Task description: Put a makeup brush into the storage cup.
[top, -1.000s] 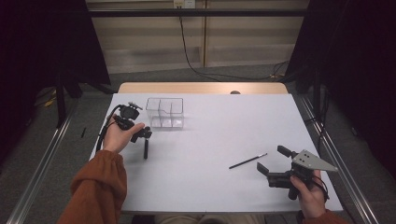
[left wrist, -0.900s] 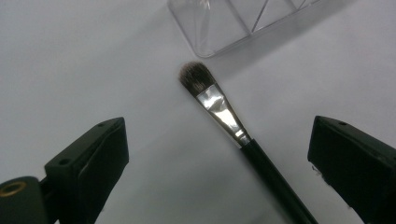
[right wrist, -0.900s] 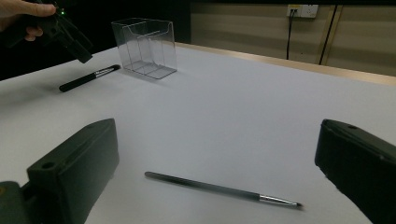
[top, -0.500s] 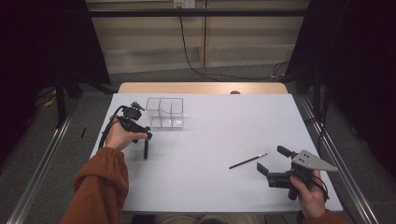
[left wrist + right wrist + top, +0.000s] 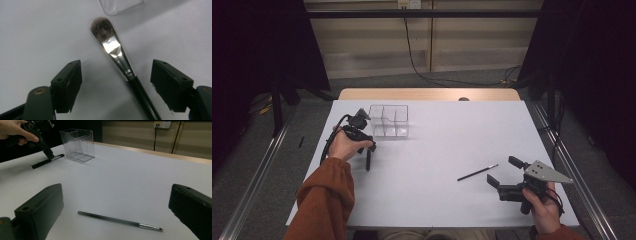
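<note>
"Since a second ago, what differs?"

"Little — the left claw [image 5: 368, 161] has just been closing its jaws, and the makeup brush [image 5: 117, 53] lies between them on the desk [image 5: 447, 145]. The hand has sunk slightly over the brush; the right claw [image 5: 504, 172] sits where it did."

"Do the pads press on the brush?"

"No. In the left gripper view there is white surface on both sides of the handle, so the claw is open around it, not gripping. The bristles point away from the camera toward the clear organizer [image 5: 388, 121]."

"Where on the desk is all that?"

"Near the left edge, toward the far left corner. The organizer stands upright just beyond the brush, its compartments holding nothing I can make out. In the right gripper view the brush [image 5: 47, 161] lies flat, close beside the organizer [image 5: 78, 144] but apart from it."

"And the right side?"

"The right claw rests by the near right corner, jaws spread wide — nothing between the pads. A thin brush [image 5: 477, 172] lies flat on the desk just in front of it, its fine tip [image 5: 152, 227] pointing toward the right edge."
</note>
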Available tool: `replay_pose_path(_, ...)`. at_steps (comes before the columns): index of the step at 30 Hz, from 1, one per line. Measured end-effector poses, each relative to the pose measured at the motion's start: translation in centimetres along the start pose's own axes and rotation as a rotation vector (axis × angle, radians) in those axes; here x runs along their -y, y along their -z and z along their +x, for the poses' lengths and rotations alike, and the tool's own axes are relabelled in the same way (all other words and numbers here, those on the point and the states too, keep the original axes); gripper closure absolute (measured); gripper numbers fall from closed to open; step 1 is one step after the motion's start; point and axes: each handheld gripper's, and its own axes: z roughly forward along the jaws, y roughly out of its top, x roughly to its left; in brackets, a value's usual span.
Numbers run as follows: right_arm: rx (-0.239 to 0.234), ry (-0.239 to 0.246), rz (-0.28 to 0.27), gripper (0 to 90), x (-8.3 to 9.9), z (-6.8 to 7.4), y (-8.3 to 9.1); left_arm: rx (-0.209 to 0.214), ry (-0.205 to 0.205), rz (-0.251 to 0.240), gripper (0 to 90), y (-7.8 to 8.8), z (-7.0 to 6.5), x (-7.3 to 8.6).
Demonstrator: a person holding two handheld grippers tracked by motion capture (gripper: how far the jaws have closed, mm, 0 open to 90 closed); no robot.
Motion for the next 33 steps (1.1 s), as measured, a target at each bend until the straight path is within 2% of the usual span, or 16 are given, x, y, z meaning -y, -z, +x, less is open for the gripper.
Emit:
replay_pose_path(4, -0.001, 0.0, 0.001, 0.0, 0.0, 0.0, 0.0, 0.006, 0.001, 0.038, 33.0, -0.3, -0.1, -0.1)
replay_pose_path(5, -0.001, 0.0, 0.001, 0.0, 0.0, 0.0, 0.0, 0.011, 0.016, 0.045, 34.6, -0.4, -0.2, -0.1)
replay_pose_path(10, -0.001, 0.0, 0.005, 0.0, 0.0, 0.0, 0.0, -0.011, 0.039, 0.052, 39.2, -0.4, -0.4, -0.3)
replay_pose_path(14, -0.001, 0.0, 0.001, 0.0, 0.0, 0.0, 0.0, -0.045, 0.057, 0.06, 44.1, -0.5, -0.5, -0.4)
replay_pose_path(17, -0.002, 0.002, 0.0, 0.0, 0.0, 0.0, 0.0, -0.06, 0.057, 0.074, 45.5, -0.5, -0.9, -0.6)
replay_pose_path(23, -0.004, 0.0, 0.001, 0.0, 0.0, 0.0, 0.0, -0.06, 0.079, 0.096, 57.9, -0.5, -1.2, -0.8)
replay_pose_path(25, -0.003, 0.001, 0.0, 0.0, 0.0, 0.0, 0.0, -0.062, 0.087, 0.094, 65.1, -0.5, -1.2, -0.8)
replay_pose_path(29, -0.003, 0.003, 0.002, 0.0, 0.0, 0.0, 0.0, -0.065, 0.11, 0.091, 73.4, -0.4, -1.0, -0.8)
replay_pose_path(33, -0.003, 0.001, 0.001, 0.0, 0.0, 0.0, 0.1, -0.063, 0.127, 0.095, 77.2, -0.4, -0.9, -0.8)
